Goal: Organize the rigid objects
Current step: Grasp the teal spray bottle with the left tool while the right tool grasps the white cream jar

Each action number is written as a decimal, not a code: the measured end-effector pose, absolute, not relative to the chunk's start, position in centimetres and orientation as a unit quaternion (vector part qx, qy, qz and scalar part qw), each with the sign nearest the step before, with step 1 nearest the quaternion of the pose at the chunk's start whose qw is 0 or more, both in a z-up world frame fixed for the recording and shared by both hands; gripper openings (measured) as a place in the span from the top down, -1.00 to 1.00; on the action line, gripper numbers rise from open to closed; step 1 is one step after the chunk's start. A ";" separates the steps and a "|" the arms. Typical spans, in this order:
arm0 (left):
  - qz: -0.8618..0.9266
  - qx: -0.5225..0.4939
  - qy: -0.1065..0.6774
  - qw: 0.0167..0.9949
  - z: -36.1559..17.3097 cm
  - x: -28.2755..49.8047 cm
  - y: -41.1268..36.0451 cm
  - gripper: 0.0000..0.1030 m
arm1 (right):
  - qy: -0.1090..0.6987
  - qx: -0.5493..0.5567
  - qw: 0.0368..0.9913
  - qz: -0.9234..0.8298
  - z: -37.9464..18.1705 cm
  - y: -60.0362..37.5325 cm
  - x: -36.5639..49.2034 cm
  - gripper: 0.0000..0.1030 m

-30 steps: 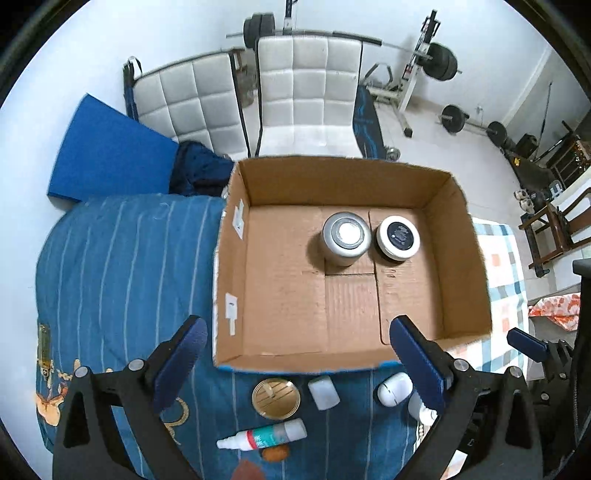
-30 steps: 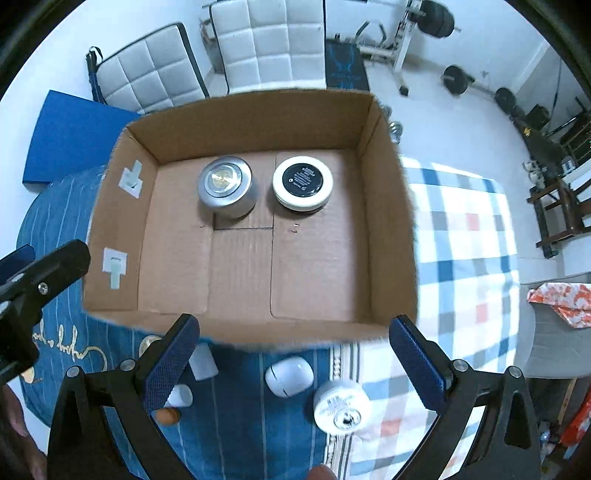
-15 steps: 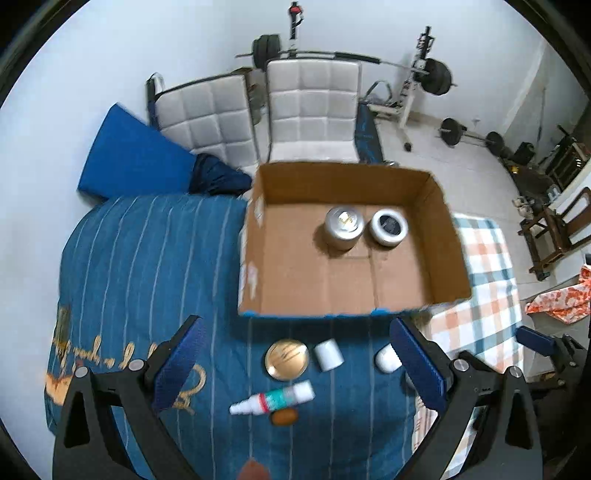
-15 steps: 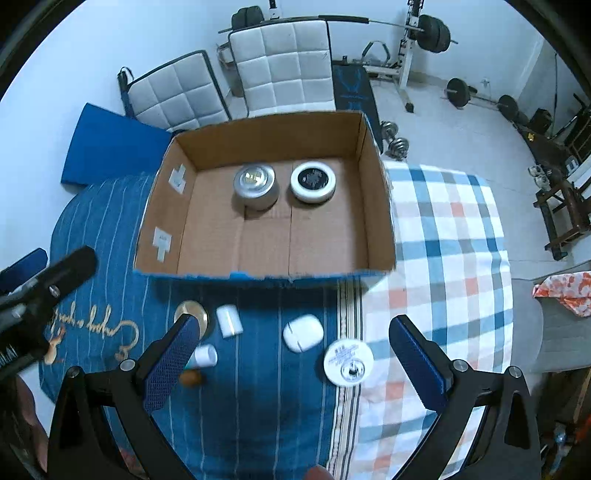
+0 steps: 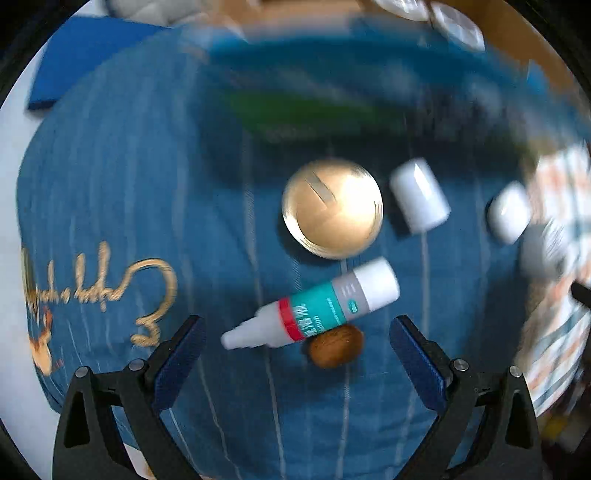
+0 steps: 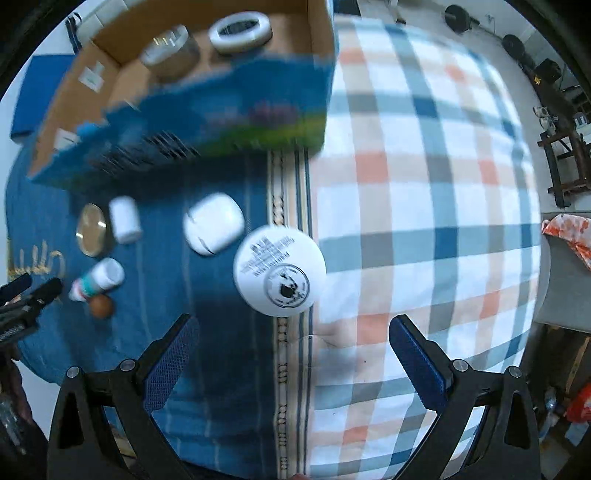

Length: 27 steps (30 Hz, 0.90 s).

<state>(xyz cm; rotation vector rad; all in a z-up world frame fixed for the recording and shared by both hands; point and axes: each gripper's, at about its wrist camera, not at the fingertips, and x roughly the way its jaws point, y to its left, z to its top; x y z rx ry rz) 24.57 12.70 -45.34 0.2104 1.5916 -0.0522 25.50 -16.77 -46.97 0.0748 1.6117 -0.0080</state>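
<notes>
**A:** We're over a bed, blue striped bedspread (image 5: 110, 184) on one half, a checked blanket (image 6: 424, 184) on the other, and a cardboard box (image 6: 122, 85) sitting at the far edge with a silver tin (image 6: 166, 44) and a white-rimmed jar (image 6: 240, 31) already inside it.

**B:** And plenty waiting outside it. Look at the left gripper (image 5: 295, 354): jaws spread wide, gripping nothing, hanging right above a small dropper bottle (image 5: 314, 314).

**A:** That bottle is the key. It lies on its side, nozzle toward eight o'clock, white cap toward two o'clock, so its long axis runs nearly across the gap between the fingers instead of along it.

**B:** Which I'd say means a twist of the wrist before closing, or the pads meet cap and nozzle end-on. There's a brown nut-like thing (image 5: 334, 350) touching the bottle at five o'clock too; it could get pinched along with it.

**A:** Beyond, at twelve o'clock, a gold lid (image 5: 332, 208); at one o'clock, a white cap (image 5: 419, 195).

**B:** Over to the right gripper (image 6: 293, 356): also wide open and holding nothing. A round white jar (image 6: 279, 271) sits at twelve o'clock, just ahead of its fingertips, on the seam between the two covers.

**A:** With a white earbud case (image 6: 214, 227) at eleven o'clock, close behind it.

**B:** Each hand looks nearest its own target: left for the bottle, right for the jar.
</notes>
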 end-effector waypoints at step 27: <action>-0.009 -0.031 0.764 0.645 -49.9 22.9 12.4 0.18 | 0.758 0.063 0.649 0.013 -53.4 -16.4 25.5 -0.59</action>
